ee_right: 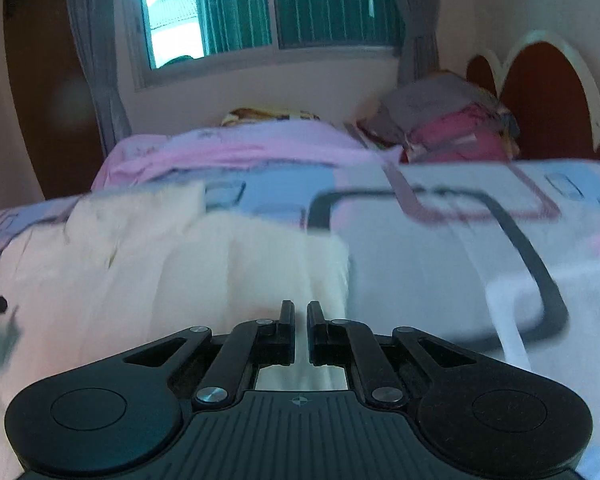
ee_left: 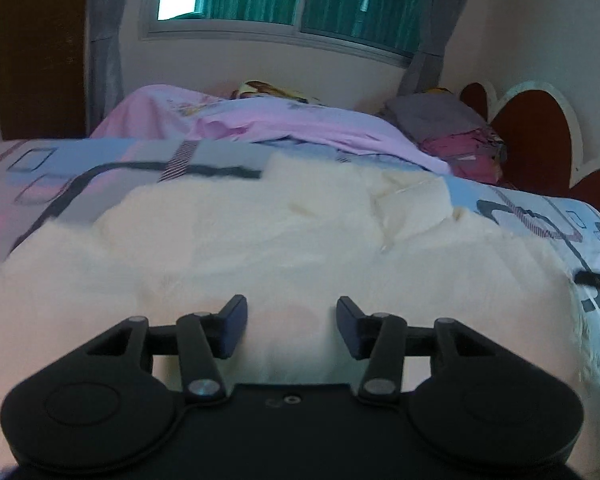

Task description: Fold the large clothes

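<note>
Between the parted left gripper [ee_left: 292,322] jaws lies the cream garment [ee_left: 260,232], ungripped; right gripper [ee_right: 301,322] pinches its edge.

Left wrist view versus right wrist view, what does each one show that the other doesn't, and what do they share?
Only the left wrist view shows the left tool with its jaws apart, over the middle of the cream garment, with nothing pinched. Only the right wrist view shows the right tool with its jaws nearly together at the garment's right edge; blur hides whether fabric is pinched between them. Both show the cream garment on the patterned bedsheet, the pink blanket, the window and the red headboard.
</note>
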`<state>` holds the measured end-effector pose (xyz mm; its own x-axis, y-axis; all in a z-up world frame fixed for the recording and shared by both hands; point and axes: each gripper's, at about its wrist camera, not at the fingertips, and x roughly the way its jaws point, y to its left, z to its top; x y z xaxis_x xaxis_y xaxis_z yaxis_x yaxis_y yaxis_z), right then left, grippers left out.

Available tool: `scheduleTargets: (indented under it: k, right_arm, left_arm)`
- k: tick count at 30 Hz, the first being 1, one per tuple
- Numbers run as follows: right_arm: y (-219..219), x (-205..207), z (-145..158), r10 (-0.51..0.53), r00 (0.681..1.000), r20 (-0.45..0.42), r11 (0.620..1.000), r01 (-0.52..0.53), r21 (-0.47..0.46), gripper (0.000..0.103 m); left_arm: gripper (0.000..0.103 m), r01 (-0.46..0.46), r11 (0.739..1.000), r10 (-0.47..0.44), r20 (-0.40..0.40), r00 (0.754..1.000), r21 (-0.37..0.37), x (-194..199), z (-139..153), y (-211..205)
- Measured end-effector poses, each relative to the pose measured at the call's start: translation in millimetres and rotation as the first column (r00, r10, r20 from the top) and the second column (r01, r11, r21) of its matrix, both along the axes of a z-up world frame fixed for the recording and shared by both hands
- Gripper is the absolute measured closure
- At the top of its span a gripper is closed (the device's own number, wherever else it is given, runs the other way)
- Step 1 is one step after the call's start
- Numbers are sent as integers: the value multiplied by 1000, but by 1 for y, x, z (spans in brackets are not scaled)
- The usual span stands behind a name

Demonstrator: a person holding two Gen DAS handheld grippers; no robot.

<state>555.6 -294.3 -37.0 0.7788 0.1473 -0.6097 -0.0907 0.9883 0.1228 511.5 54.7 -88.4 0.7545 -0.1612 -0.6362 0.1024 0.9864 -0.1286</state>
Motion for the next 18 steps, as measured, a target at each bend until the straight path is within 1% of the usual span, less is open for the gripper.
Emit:
scheduleTargets:
  k: [2, 3, 6, 7, 10, 12, 13, 14, 15, 16, 17, 18]
  right_arm:
    - [2, 25, -5, -10, 1000, -19, 1000, 10, -8, 97]
    - [1, 37, -10, -18, 999, -44, 1000, 18, -8, 97]
    - [-6, 66, -37, -21, 985, -171, 999, 16, -32, 97]
    - [-9, 67, -43, -19, 983, -183, 999, 13, -34, 97]
    - [-12, 65, -46, -11, 984, -176, 999, 2, -50, 97]
    - [-14, 58, -38, -46, 985, -165, 997, 36, -67, 97]
    - [-14, 48, -30, -54, 989, -135, 997, 46, -63, 97]
    - [-13, 36, -21, -46, 994, -103, 998, 41, -48, 97]
    - [-10, 23, -14, -33, 996, -81, 999, 31, -36, 97]
    - [-3, 9, -7, -13, 998, -61, 999, 11, -30, 97]
    - [4, -3, -3, 10, 999, -49, 1000, -11, -29, 96]
    - [11, -14, -1, 29, 999, -42, 999, -30, -28, 96]
  left_arm:
    - [55, 18, 1000, -18, -9, 1000, 24, 10, -5, -8]
    - [55, 22, 999, -21, -22, 1000, 37, 17, -10, -11]
    - [50, 34, 997, -30, -54, 998, 67, 31, -29, -11]
    - [49, 45, 996, -40, -54, 998, 82, 30, -32, -13]
    - [48, 72, 988, -65, -51, 997, 136, 27, -32, -19]
    - [48, 53, 990, -47, -50, 998, 128, 24, -26, -17]
    - [47, 42, 991, -39, -30, 999, 127, 17, -17, -19]
    - [45, 45, 992, -45, 2, 999, 115, 7, -10, -20]
    - [37, 51, 994, -55, 35, 998, 98, -4, -2, -23]
    - [32, 59, 995, -65, 64, 996, 84, -16, 4, -28]
    - [29, 67, 995, -74, 81, 994, 76, -27, 8, -34]
    - [28, 79, 994, -85, 91, 992, 69, -36, 10, -40]
